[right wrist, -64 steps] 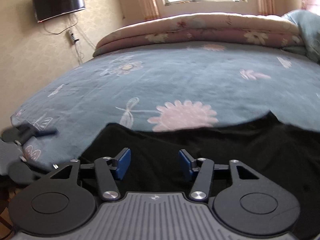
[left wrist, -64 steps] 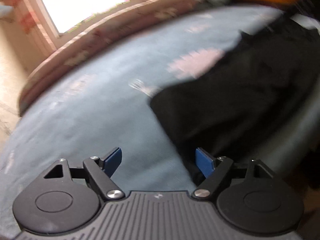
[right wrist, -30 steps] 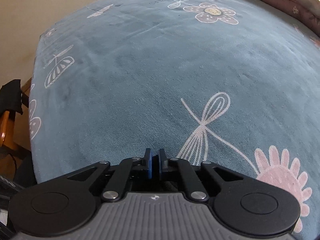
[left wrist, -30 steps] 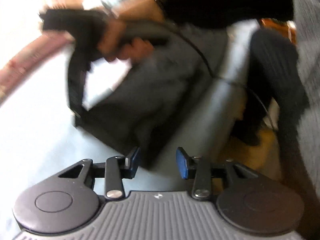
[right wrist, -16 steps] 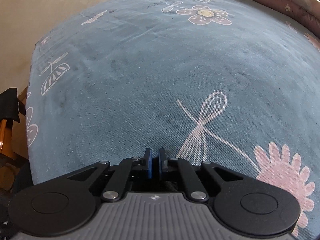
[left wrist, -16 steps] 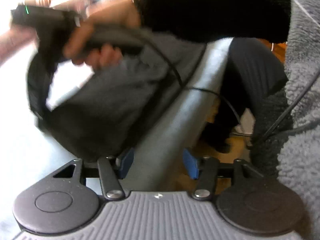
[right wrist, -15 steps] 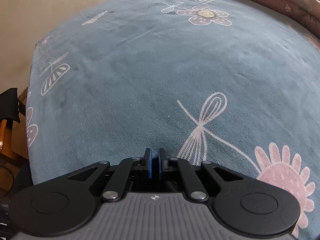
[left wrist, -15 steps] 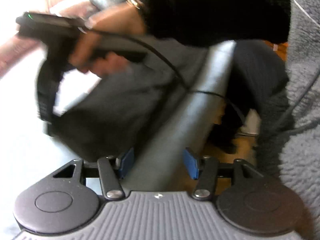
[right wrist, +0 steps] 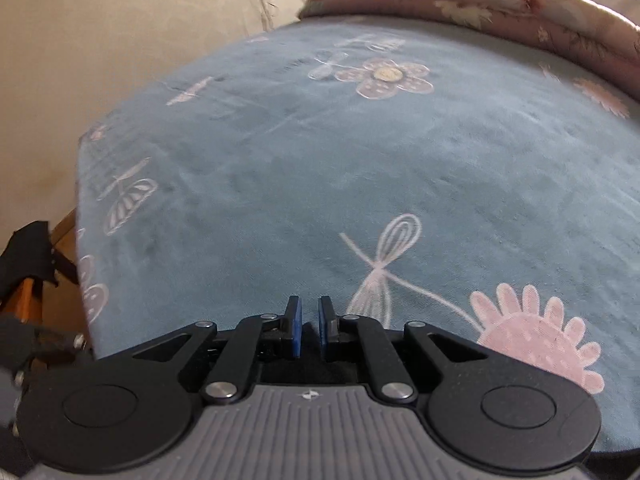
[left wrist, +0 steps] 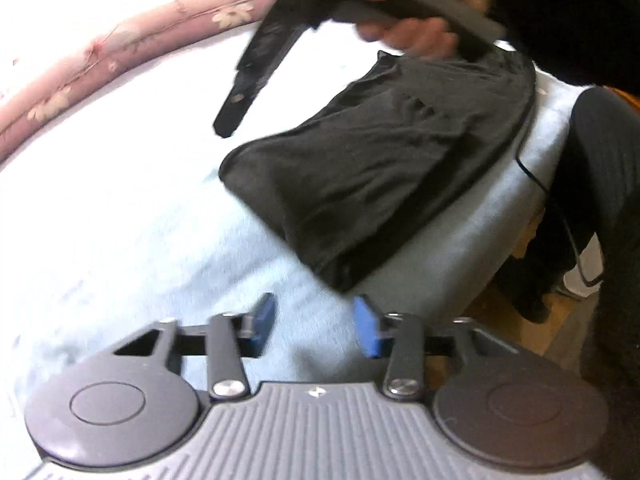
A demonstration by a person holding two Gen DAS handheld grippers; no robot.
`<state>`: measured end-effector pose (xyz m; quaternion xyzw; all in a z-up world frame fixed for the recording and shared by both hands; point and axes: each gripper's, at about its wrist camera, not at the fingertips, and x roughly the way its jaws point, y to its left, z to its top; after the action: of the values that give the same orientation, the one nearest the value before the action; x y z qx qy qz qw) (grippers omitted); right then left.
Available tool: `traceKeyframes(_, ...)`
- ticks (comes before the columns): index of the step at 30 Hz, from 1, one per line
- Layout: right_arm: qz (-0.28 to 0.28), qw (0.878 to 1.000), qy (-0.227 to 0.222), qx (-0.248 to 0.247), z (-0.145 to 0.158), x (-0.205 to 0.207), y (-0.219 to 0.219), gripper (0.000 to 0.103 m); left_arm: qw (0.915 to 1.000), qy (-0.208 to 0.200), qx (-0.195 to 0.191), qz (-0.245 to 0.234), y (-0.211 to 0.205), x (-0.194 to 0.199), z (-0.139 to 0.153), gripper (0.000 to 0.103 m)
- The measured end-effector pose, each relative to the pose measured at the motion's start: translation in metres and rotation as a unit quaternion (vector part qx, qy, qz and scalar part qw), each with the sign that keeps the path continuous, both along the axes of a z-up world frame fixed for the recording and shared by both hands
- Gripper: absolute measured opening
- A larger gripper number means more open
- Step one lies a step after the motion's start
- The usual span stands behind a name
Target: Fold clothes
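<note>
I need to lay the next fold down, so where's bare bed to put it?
Bare blue sheet runs from the pink quilt down to the right gripper. It's crowded by the near edge, where the black garment lies.

Blue floral bedspread [right wrist: 360, 168], beige wall [right wrist: 100, 40], wooden floor [left wrist: 560, 344].

A blue bedspread [right wrist: 400, 184] printed with flowers and dragonflies is spread over the bed; a pink quilt [right wrist: 500, 4] is rolled along its far edge; a beige wall [right wrist: 100, 40] is seen behind.
</note>
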<state>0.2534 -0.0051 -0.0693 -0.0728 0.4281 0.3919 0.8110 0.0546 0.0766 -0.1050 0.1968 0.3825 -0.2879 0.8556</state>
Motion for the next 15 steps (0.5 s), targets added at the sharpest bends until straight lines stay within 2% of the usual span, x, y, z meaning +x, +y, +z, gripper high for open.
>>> traceKeyframes(4, 0.056, 0.998, -0.014, -0.013, 0.006, -0.039, 0.003, 0.011, 0.9998, -0.002, -0.017, -0.011, -0.008, 0.000, -0.008, 0.034)
traceKeyframes(7, 0.073, 0.997, -0.022, -0.029, 0.006, -0.058, 0.009, 0.011, 0.9994, -0.016, -0.017, -0.026, -0.017, 0.006, -0.013, 0.034)
traceKeyframes(10, 0.070, 0.997, -0.018, -0.029, 0.005, -0.062, 0.009, 0.011, 0.9986, -0.023, -0.019, -0.043, -0.014, 0.007, -0.009, 0.022)
traceKeyframes(11, 0.067, 0.997, -0.017, -0.028, 0.005, -0.061, 0.009, 0.011, 0.9985, -0.027, -0.013, -0.047, -0.015, 0.008, -0.010, 0.015)
traceKeyframes(15, 0.065, 0.997, -0.015, -0.026, 0.004, -0.058, 0.006, 0.011, 0.9970, -0.032, -0.024, -0.066, -0.011, 0.012, -0.015, 0.004)
